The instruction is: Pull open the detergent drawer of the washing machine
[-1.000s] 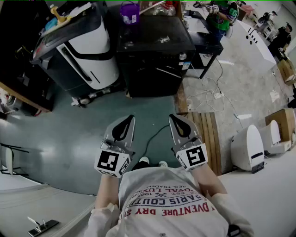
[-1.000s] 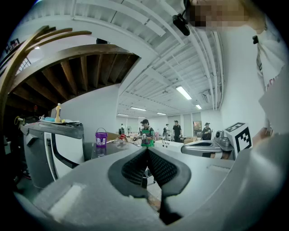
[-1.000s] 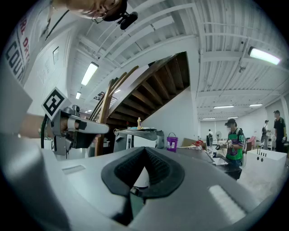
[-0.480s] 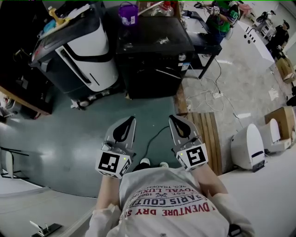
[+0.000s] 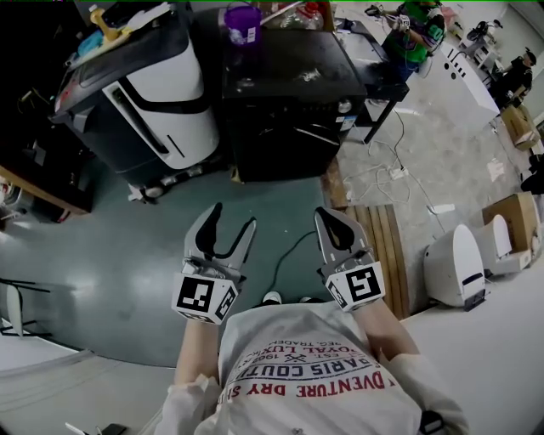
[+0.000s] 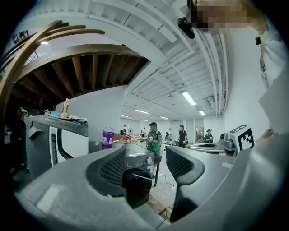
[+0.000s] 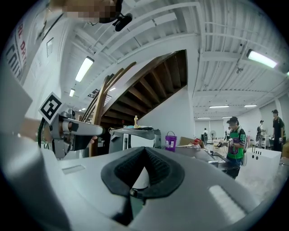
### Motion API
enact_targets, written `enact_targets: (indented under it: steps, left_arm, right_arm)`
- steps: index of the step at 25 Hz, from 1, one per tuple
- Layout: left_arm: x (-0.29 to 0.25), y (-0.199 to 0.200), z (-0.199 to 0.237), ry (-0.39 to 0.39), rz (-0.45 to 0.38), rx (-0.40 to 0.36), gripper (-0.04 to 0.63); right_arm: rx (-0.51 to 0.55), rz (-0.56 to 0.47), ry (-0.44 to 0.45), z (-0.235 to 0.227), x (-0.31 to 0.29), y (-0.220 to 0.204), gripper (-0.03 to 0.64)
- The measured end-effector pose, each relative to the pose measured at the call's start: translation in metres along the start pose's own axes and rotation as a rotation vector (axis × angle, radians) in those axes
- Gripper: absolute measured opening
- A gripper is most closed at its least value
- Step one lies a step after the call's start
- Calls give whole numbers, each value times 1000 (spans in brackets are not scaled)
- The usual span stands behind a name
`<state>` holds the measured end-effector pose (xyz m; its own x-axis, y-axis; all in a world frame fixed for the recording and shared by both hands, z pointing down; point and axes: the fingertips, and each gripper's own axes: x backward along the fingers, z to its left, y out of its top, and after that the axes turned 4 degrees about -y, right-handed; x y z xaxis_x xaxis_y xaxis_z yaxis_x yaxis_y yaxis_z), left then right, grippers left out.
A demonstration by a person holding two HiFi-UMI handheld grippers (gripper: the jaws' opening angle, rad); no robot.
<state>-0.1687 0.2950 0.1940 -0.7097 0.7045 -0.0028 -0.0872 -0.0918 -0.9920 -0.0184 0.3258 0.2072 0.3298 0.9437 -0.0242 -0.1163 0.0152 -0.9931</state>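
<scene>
Grey-green floor spreads beneath a person who stands with a gripper in each hand, both pointed level toward a black washer straight ahead and well apart from either tool. The left gripper has its jaws spread wide, having just been opening, and nothing sits between them; along its own jaws the washer shows only far off through the gap. The right gripper has its jaws pressed together on nothing, the dark pads meeting at the tips. The drawer belongs to the washer's front panel, which faces the person, but the panel is too dark for it to be picked out; a round knob shows near the panel's right end. A purple bucket stands at the washer's far left corner. Just left of the washer leans a white-and-black appliance with a yellow bottle on top. A dark cable trails across the floor between the two grippers, and wooden planks lie beside the right one. Beyond the washer, a bystander in a green shirt stands at a table.
</scene>
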Motion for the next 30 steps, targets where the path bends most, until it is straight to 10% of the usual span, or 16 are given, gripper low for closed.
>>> enact_targets:
  steps: [13, 30]
  left_arm:
    - [-33, -28, 48, 22, 33, 47, 275]
    - [-260, -28, 115, 134, 69, 71, 275]
  right_arm:
    - [-4, 51, 23, -8, -58, -34, 2]
    - [-12, 59, 142, -179, -234, -63, 2]
